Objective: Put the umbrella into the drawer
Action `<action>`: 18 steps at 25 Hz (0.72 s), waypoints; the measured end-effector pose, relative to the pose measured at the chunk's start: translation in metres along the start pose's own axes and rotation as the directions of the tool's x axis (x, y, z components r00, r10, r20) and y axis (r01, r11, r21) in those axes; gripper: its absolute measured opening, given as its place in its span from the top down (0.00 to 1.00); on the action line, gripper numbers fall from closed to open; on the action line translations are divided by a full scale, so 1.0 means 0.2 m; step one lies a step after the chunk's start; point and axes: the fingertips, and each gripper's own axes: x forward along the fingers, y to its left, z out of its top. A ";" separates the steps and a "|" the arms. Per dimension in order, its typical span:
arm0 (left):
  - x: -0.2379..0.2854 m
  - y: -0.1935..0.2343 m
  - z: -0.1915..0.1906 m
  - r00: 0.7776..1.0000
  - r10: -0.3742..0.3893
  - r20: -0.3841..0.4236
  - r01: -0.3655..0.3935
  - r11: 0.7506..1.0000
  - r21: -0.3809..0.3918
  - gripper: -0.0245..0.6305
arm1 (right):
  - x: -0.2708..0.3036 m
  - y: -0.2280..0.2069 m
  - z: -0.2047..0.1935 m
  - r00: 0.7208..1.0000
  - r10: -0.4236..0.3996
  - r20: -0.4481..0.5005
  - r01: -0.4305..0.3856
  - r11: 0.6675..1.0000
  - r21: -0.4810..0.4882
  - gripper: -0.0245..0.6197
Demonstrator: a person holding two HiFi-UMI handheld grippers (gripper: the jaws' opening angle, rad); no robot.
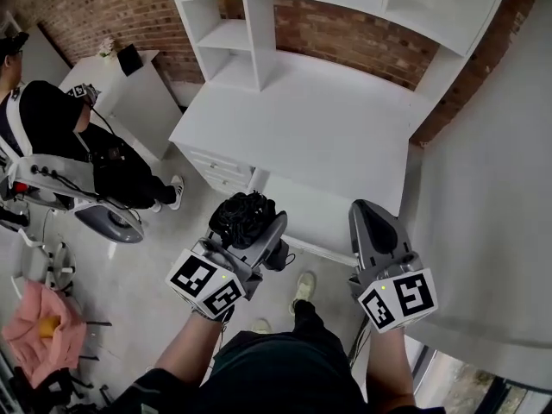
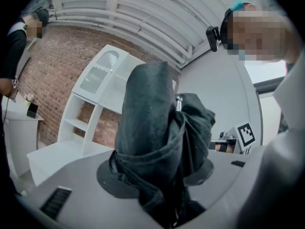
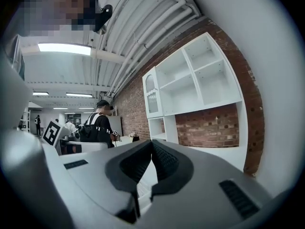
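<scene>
Head view: the left gripper is clamped on a black folded fabric umbrella, carried just off the near edge of the white worktop, close to the shut white drawers beneath that worktop's left front corner. The right gripper hangs level beside it, before the same near edge, its jaws closed tip to tip with nothing between them. A seated person is well left of the worktop, and a red brick wall stands behind it.
</scene>
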 end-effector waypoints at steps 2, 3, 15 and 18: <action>0.11 0.03 -0.04 1.000 0.020 -0.003 -0.020 1.000 -0.017 0.63 | 0.07 -0.09 -0.02 1.000 0.017 0.009 -0.017 1.000 0.004 0.96; 0.16 0.05 -0.06 0.999 0.033 -0.003 -0.033 0.999 -0.021 0.63 | 0.10 -0.13 -0.03 1.000 0.028 0.013 -0.028 1.000 0.006 0.96; 0.46 0.33 -0.37 0.988 0.150 -0.041 -0.154 0.981 -0.115 0.63 | 0.39 -0.32 -0.29 0.997 0.070 -0.025 -0.069 0.996 0.060 0.96; 0.51 0.43 -0.57 0.979 0.188 -0.074 -0.200 0.956 -0.213 0.63 | 0.40 -0.37 -0.41 0.999 0.033 -0.025 -0.031 0.997 0.074 0.96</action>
